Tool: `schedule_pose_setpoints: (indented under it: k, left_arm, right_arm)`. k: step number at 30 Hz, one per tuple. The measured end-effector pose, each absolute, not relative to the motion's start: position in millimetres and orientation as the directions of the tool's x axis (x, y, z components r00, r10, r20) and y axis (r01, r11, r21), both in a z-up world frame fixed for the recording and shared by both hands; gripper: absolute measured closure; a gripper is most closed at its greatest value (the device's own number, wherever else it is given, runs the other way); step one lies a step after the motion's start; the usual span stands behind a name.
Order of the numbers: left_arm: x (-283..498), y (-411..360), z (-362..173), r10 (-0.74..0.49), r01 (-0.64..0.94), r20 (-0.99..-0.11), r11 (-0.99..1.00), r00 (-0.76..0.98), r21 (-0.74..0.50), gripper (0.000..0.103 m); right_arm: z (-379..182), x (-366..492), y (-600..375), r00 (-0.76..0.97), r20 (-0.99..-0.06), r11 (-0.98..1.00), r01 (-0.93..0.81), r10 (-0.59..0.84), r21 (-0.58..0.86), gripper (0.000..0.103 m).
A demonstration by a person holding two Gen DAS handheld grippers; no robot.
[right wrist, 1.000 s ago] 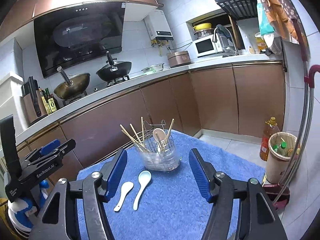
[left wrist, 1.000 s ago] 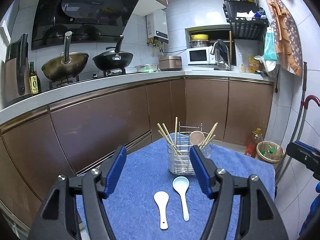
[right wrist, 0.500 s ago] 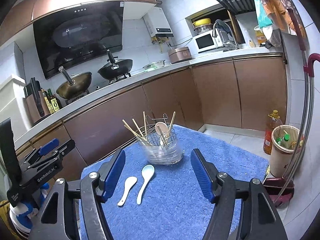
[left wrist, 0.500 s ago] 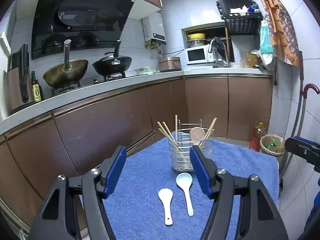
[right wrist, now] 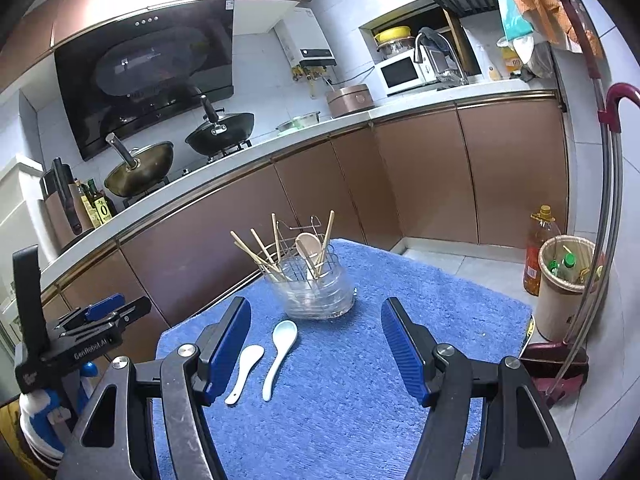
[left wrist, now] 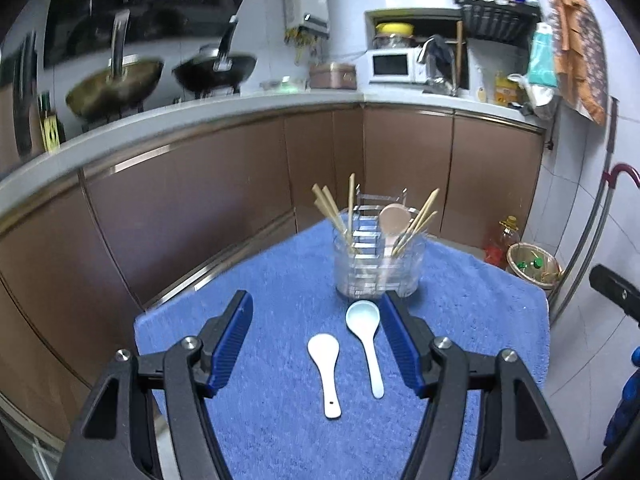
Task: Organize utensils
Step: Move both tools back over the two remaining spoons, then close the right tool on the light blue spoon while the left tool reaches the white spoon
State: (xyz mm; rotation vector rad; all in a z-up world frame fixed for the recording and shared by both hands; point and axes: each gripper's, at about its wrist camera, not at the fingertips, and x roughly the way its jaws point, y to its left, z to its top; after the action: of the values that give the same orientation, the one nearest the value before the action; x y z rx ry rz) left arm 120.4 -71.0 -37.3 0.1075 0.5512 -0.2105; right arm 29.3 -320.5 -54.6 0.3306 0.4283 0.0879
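Left gripper (left wrist: 316, 320): jaws wide apart, nothing between pads, hovering above blue towel (left wrist: 280, 280). Right gripper (right wrist: 316, 324): likewise spread, empty.

Landmark: clear utensil holder (left wrist: 378, 268), upright near towel's far end, wire rack inside; holds wooden chopsticks (left wrist: 330, 210) leaning outward and beige spoon (left wrist: 394, 216), bowl up.

White spoon (left wrist: 326, 364): glossy ceramic, flat on towel in front of holder, bowl toward holder. Pale blue spoon (left wrist: 364, 336): same shape, just beside white one, bowl nearly at holder's base.
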Motion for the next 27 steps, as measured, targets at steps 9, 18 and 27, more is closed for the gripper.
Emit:
schedule_pose_setpoints:
  k: [9, 18, 27]
  left_arm:
    - [154, -48, -67, -0.238, 0.223, -0.644, 0.969, 0.727, -0.106, 0.039]
    - [194, -47, -119, -0.321, 0.226, -0.744, 0.946, 0.585, -0.231, 0.04]
    - [238, -36, -171, -0.442, 0.173, -0.783, 0.896, 0.437, -0.41, 0.04]
  right_arm:
    - [-71, 53, -318, 0.878, -0.441, 0.94, -0.028, 0.186, 0.34, 0.038]
    - [-103, 84, -319, 0.829, -0.513, 0.932, -0.025, 0.221, 0.361, 0.038]
    - [-139, 126, -315, 0.756, -0.589, 0.92, -0.044, 0.285, 0.389, 0.038]
